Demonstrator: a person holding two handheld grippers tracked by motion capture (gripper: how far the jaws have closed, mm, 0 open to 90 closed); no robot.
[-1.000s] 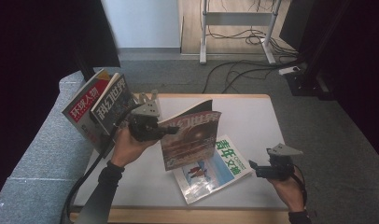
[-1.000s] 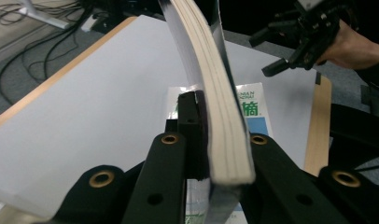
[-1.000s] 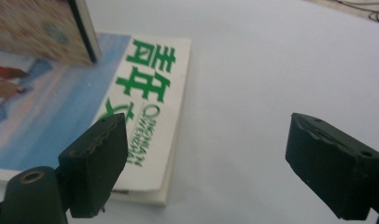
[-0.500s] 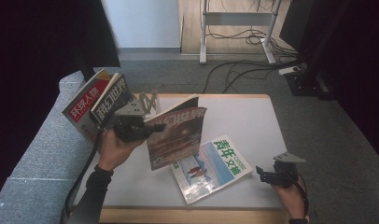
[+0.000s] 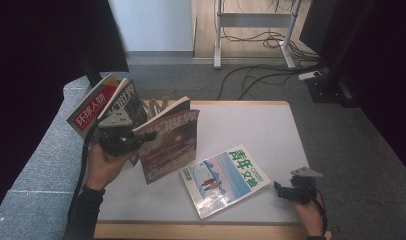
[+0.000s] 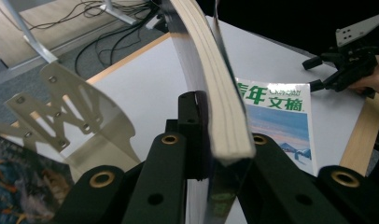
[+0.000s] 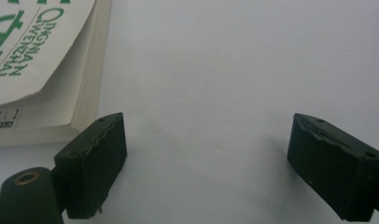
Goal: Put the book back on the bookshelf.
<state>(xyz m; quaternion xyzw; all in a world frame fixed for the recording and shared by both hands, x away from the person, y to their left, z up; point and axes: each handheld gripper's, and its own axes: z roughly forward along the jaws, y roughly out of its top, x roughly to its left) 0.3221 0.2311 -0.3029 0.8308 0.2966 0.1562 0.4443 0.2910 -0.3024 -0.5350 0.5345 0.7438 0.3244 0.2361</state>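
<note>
Left gripper (image 5: 143, 136) was clamped on the brown magazine (image 5: 168, 142), jaws closed on its edge; the left gripper view showed the page block (image 6: 215, 93) pinched between the black jaws. Since a second ago the magazine had travelled left and a bit up, from near the table middle toward the metal rack (image 5: 156, 106) at the far left, where two other magazines (image 5: 103, 107) already stood upright. It was off the table (image 5: 251, 125), held roughly upright and tilted, just beside the rack, not yet in it. Meaning: carry nearly done, slotting it in was probably next.

Right gripper (image 5: 283, 191) had pulled back toward the near right corner, jaws wide apart and holding nothing; the right gripper view showed bare tabletop between them. The green-titled magazine (image 5: 226, 180) lay flat at near centre, just left of that gripper, untouched, likely the next one to pick.
</note>
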